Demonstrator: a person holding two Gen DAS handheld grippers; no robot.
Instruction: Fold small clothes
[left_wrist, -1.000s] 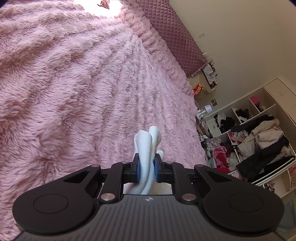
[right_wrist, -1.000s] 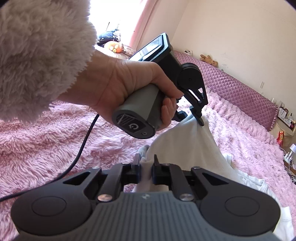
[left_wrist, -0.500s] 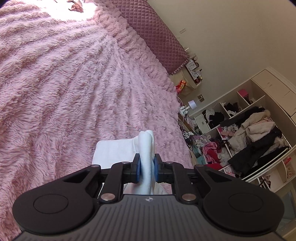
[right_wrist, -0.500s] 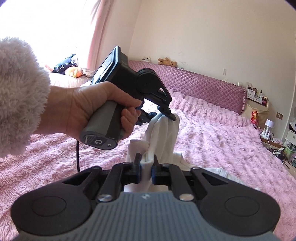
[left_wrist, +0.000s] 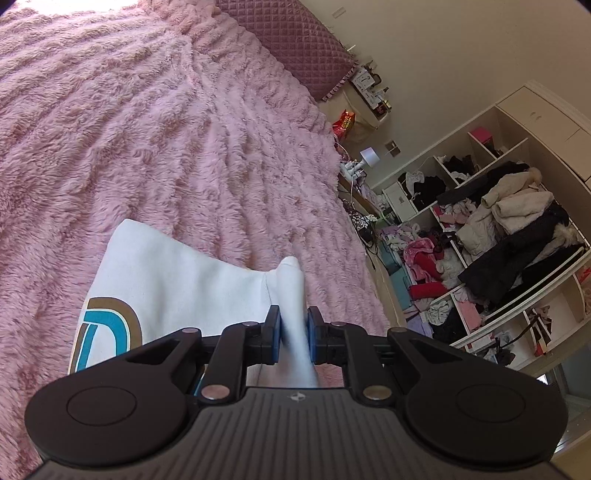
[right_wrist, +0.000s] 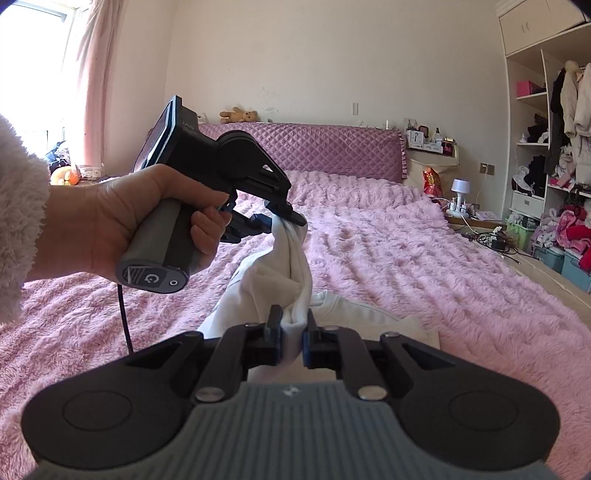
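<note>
A small white garment (left_wrist: 173, 280) with a blue and brown print (left_wrist: 107, 332) hangs over the pink fluffy bed. My left gripper (left_wrist: 293, 332) is shut on a bunched white edge of it. My right gripper (right_wrist: 291, 332) is shut on another bunched part of the white garment (right_wrist: 266, 291). In the right wrist view the left gripper (right_wrist: 284, 221) is held up in a hand, with the cloth stretched down from it to my right gripper. The lower part of the garment rests on the bed.
The pink fluffy blanket (left_wrist: 129, 129) covers the bed, with a purple quilted headboard (right_wrist: 317, 147) at the far end. Open shelves (left_wrist: 498, 240) stuffed with clothes stand to the right, past the bed's edge. A bedside table with a lamp (right_wrist: 460, 188) stands by the headboard.
Both grippers have lifted and pulled the garment up and back. More of the white cloth and its print now shows under the left gripper. Both stay shut on the cloth.
</note>
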